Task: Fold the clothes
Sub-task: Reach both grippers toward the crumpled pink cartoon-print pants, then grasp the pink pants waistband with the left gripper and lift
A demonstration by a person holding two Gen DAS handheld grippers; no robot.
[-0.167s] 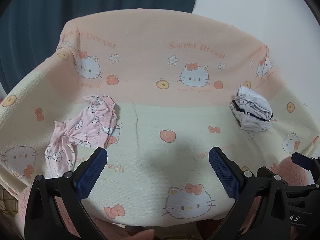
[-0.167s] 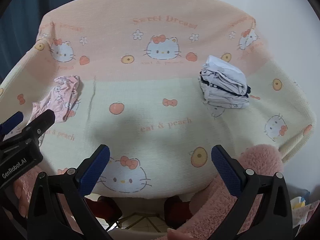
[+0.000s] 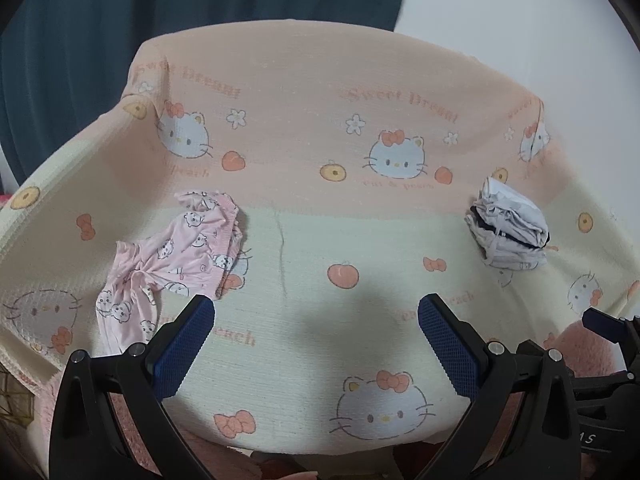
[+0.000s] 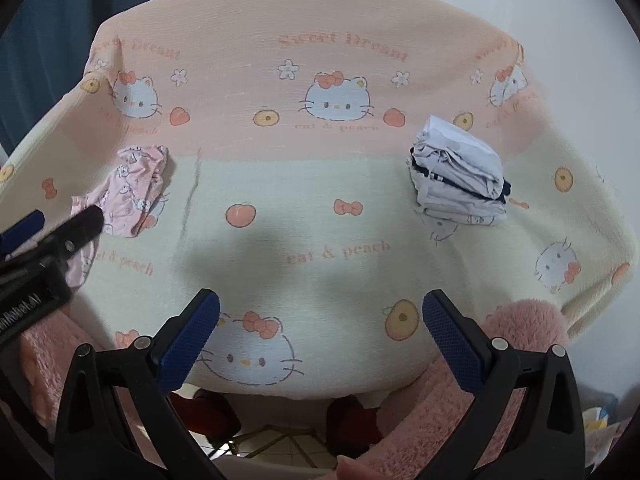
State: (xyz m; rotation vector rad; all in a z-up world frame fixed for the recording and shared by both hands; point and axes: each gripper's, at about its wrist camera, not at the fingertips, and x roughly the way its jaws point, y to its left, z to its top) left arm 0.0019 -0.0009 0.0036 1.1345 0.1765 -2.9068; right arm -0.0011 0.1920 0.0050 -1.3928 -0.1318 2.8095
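Observation:
A crumpled pink printed garment [image 3: 172, 256] lies on the left of the cat-print cloth [image 3: 320, 220] that covers the table; it also shows in the right wrist view [image 4: 132, 196]. A folded grey-white stack of clothes [image 3: 508, 228] sits at the right, also seen in the right wrist view [image 4: 460, 176]. My left gripper [image 3: 316, 344] is open and empty above the cloth's near part, just right of the pink garment. My right gripper [image 4: 320, 340] is open and empty over the near edge.
A pink fluffy fabric [image 4: 520, 332] lies under the cloth at the near right edge. A dark blue curtain [image 3: 120, 40] hangs behind at the left and a white wall [image 3: 520, 8] at the right. The floor [image 4: 280, 440] shows below the table edge.
Both views have shifted very slightly; the grippers stay open and the clothes have not moved.

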